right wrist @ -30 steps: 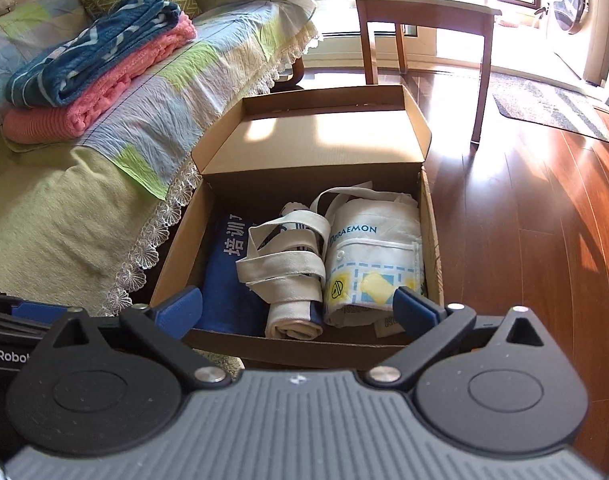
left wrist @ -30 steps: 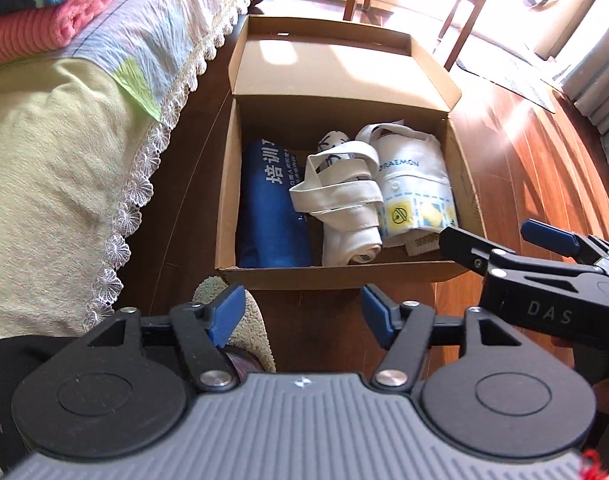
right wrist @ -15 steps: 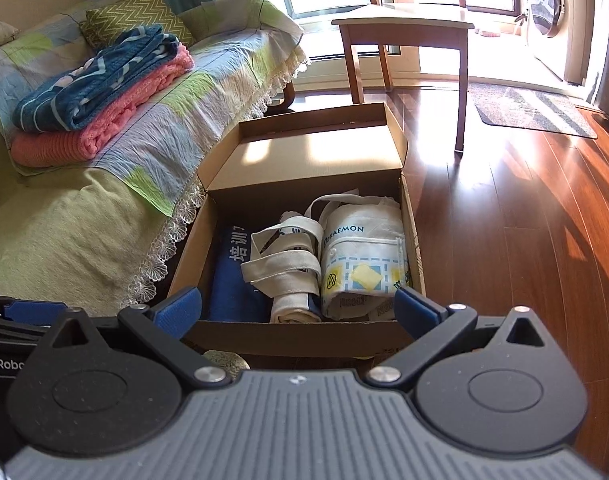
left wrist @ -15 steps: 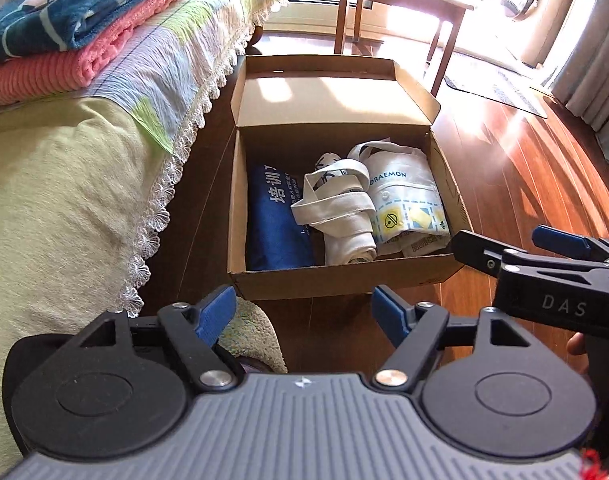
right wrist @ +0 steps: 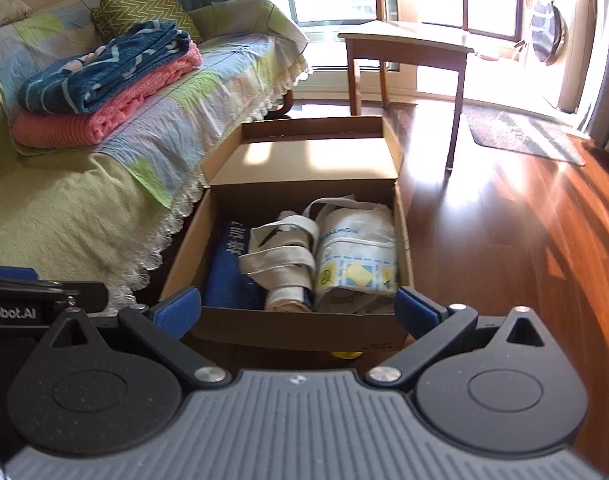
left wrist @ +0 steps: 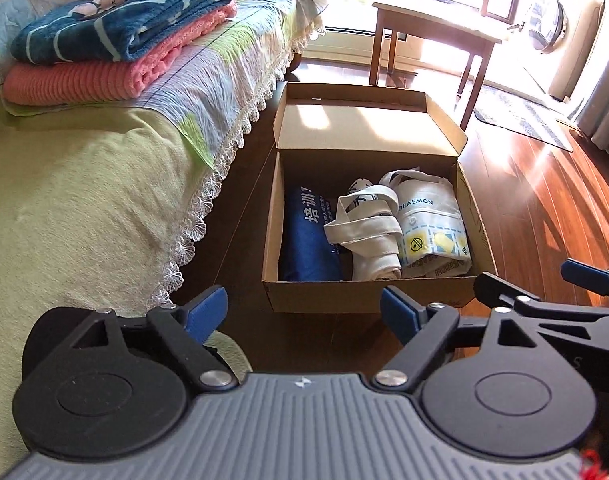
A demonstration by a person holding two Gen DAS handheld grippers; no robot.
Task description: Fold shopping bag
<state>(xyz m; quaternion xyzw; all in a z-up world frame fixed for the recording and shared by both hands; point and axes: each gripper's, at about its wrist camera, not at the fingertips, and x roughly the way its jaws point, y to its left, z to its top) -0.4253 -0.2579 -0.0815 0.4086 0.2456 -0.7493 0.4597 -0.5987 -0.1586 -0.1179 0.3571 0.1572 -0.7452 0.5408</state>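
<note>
An open cardboard box (left wrist: 368,298) (right wrist: 292,330) stands on the floor beside the bed. Inside lie three folded or rolled shopping bags: a blue one with white characters (left wrist: 308,240) (right wrist: 232,276) on the left, a cream canvas roll wrapped by its straps (left wrist: 368,236) (right wrist: 284,260) in the middle, a white printed one (left wrist: 432,224) (right wrist: 358,256) on the right. My left gripper (left wrist: 304,314) is open and empty, held back from the box's near wall. My right gripper (right wrist: 298,312) is open and empty too, also short of the box; it also shows at the right edge of the left wrist view (left wrist: 544,284).
A bed with a yellow-green lace-edged cover (left wrist: 84,208) (right wrist: 64,220) runs along the left, with folded blue and pink blankets (left wrist: 116,52) (right wrist: 104,84) on it. A wooden table (left wrist: 432,48) (right wrist: 404,64) stands behind the box. Wooden floor (right wrist: 504,260) spreads to the right.
Both grippers have drawn back and risen away from the box, so more of the bed and room shows. The bags and box have not moved. Both stay open.
</note>
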